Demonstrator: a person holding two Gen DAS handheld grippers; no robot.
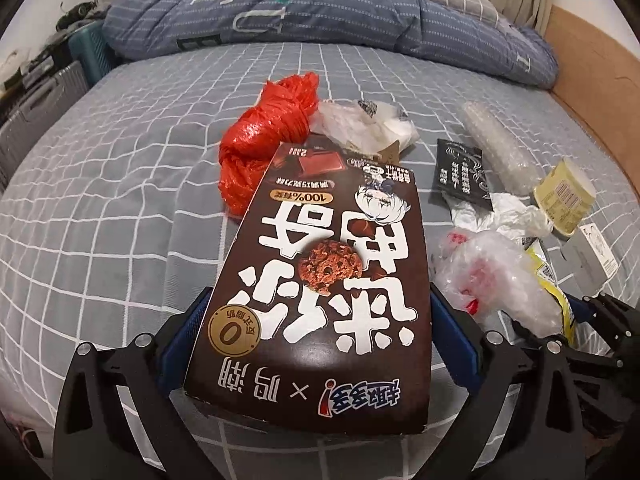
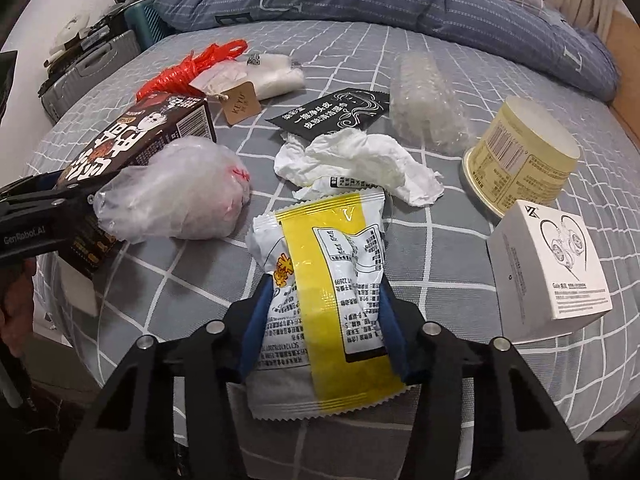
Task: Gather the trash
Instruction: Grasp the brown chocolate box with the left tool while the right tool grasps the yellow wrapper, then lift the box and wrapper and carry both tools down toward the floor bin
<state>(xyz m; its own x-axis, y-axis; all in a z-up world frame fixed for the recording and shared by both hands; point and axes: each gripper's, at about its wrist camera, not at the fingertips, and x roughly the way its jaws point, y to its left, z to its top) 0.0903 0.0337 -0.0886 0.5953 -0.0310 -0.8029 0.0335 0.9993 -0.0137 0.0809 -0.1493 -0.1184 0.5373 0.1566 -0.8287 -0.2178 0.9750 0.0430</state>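
Held, left: brown cookie box (image 1: 316, 280), gripped across its width by the left gripper (image 1: 320, 320), the blue pads against both long sides. In the right wrist view it sits tilted, its far end lifted off the bedsheet (image 2: 192, 280). Risk: the smooth card could slide out of a side grip if the box is tipped further.

Held, right: yellow and white snack wrapper (image 2: 336, 292), between the fingers of the right gripper (image 2: 324, 320), which have closed in onto its lower half. Risk: the film is crumpled and slippery; a pinch on a loose fold may pull free on lifting, and the top edge lies touching the tissue (image 2: 360, 164), which might be dragged along.

Near, loose: clear plastic bag (image 2: 172, 196) with red print, resting against the cookie box; likely to roll or shift when the box moves. White carton (image 2: 548, 272) to the right, near the bed edge; a nudge could send it off.

Middle: yellow paper cup (image 2: 524, 160) lying on its side, free to roll. Black sachet (image 2: 332, 116). Bubble wrap roll (image 2: 428, 100), light and easily knocked.

Far: red plastic bag (image 1: 264, 132), white bag with a brown tag (image 2: 264, 76), then the folded blue duvet (image 1: 320, 16). No bin shows in either view, so the drop-off point cannot be judged.
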